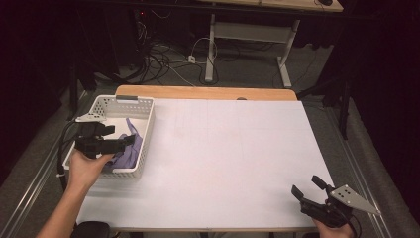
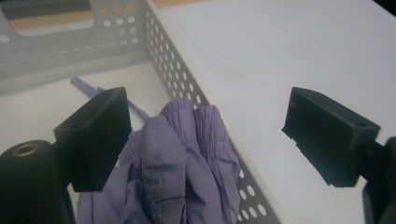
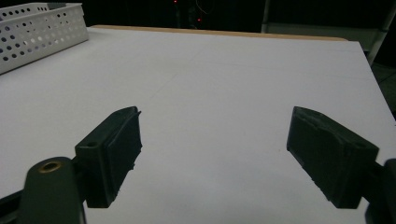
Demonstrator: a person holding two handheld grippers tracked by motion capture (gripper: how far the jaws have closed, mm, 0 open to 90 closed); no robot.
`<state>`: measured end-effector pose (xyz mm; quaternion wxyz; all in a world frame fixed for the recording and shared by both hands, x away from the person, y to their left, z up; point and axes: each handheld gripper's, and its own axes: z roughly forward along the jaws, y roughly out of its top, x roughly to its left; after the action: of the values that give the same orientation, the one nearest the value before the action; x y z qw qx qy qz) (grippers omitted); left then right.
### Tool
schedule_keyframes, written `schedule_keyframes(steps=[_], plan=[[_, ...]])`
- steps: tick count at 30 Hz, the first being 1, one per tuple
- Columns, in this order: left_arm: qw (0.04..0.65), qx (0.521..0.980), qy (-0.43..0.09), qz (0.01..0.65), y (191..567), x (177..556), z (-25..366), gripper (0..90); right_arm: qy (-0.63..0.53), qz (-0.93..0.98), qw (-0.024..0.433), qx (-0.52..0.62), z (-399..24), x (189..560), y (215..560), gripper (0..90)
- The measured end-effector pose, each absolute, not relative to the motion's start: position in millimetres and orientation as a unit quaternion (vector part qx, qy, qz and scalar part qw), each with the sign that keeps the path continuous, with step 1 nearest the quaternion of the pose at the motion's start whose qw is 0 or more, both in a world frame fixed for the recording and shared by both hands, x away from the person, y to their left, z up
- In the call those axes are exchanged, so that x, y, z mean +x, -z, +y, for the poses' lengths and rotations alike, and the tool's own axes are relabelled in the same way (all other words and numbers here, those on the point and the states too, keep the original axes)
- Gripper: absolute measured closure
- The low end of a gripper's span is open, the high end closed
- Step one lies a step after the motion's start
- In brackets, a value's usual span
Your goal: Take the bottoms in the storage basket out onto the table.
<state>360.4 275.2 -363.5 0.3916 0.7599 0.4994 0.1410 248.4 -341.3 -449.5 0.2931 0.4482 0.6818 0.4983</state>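
At left, over the basket (image 1: 143, 130), the left claw (image 1: 130, 141) is held with jaws spread wide, nothing pinched; the purple cloth (image 2: 182, 168) lies bunched below them inside the basket, against its perforated wall. Near the tabletop's (image 1: 228, 148) front right corner, the right claw (image 1: 308, 187) is seen wide apart and empty.

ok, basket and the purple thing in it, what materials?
Basket: looks like matte white moulded plastic, its rigid walls perforated with regular round holes. Purple garment: thin woven fabric, probably synthetic, slightly sheeny, with stitched seams and a gathered elastic edge.
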Motion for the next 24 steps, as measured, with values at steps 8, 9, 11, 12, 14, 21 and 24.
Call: schedule_keyframes(steps=[8,9,11,12,14,21,24], plan=[[0.364,0.768,-0.124,0.513,371,365,280,13.7,-0.498,0.681,0.294,0.449,-341,248,450,18.5],[0.362,0.768,-0.121,0.514,373,365,280,13.7,-0.498,0.681,0.294,0.448,-341,248,450,18.5],[0.351,0.774,-0.115,0.514,376,366,280,13.3,-0.498,0.682,0.294,0.448,-341,248,450,18.5],[0.349,0.775,-0.113,0.515,377,367,279,13.2,-0.498,0.682,0.294,0.448,-341,248,450,18.5],[0.346,0.776,-0.109,0.516,379,367,279,13.2,-0.498,0.682,0.294,0.449,-341,248,450,18.4],[0.315,0.790,-0.095,0.518,387,370,275,13.3,-0.498,0.682,0.294,0.448,-341,248,450,18.4],[0.308,0.794,-0.088,0.517,391,370,273,13.3,-0.498,0.682,0.293,0.448,-341,249,450,18.5]])
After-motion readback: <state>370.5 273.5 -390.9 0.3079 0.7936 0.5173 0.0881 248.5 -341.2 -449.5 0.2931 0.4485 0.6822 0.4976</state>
